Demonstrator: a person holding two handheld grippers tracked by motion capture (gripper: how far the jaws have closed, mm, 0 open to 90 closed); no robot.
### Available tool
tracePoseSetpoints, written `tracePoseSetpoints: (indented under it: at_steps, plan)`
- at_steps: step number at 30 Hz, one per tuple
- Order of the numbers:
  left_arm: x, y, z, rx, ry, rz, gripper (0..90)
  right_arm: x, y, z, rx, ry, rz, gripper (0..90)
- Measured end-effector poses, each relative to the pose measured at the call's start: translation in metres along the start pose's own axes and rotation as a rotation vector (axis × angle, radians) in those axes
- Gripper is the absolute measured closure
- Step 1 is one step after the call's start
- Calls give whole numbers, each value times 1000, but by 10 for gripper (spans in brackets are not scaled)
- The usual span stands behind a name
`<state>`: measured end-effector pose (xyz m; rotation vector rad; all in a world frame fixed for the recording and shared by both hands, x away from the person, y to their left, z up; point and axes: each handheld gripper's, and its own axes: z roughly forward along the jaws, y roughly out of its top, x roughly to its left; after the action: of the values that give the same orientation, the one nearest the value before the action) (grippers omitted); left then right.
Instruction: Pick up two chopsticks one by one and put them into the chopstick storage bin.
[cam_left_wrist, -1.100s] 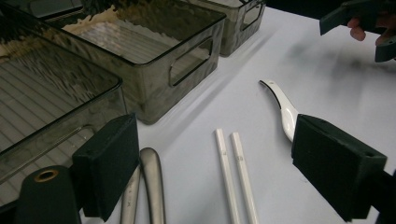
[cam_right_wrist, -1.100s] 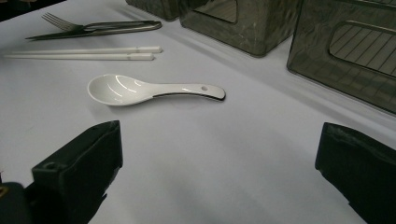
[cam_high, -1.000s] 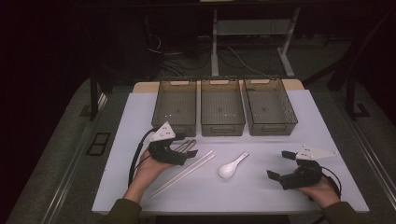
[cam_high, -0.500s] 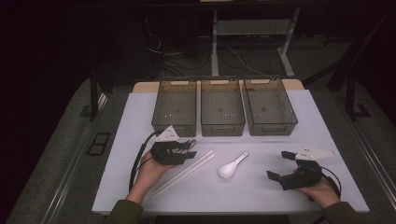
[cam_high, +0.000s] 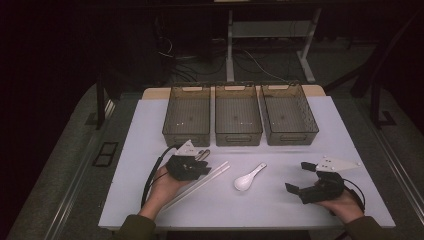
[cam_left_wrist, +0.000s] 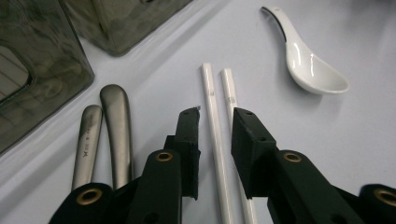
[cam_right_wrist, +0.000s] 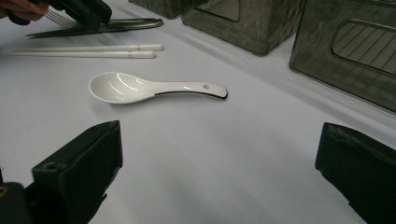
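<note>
No text can be read. The white chopsticks (cam_left_wrist: 219, 140) each bear a small grey mark near the upper end, and the narrower metal handle (cam_left_wrist: 86, 147) bears a small engraved mark; all are too small and blurred to make out.

1. chopsticks (cam_left_wrist: 215, 116): we read them as smooth white plastic, slight sheen.
2. soup spoon (cam_left_wrist: 310, 65): glossy white ceramic look, we see bright highlights in the bowl.
3. two cutlery handles (cam_left_wrist: 114, 130): brushed grey metal, satin finish.
4. bins (cam_high: 238, 115): smoky translucent plastic, glossy walls.
5. left gripper (cam_left_wrist: 215, 128) jaws: matt black, pads look slightly rough; brass-coloured rivets.
6. table top (cam_high: 150, 130): matt white, smooth.
7. right gripper (cam_right_wrist: 219, 154) jaws: same matt black.
</note>
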<state>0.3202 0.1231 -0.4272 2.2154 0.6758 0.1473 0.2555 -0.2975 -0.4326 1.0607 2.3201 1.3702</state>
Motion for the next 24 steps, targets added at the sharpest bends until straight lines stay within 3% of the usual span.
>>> tracePoseSetpoints:
  at_steps: [11,13,15,24]
  plan:
    - [-1,-2,8,67,-11,15,763,1,0,0,3,2,2,7]
    - [-2,-3,9,72,-11,-5,764,1,0,0,3,2,1,7]
    - [-1,-3,10,83,-11,13,769,1,0,1,3,2,0,7]
    - [-1,-7,12,102,-8,-7,783,1,0,1,3,0,-1,7]
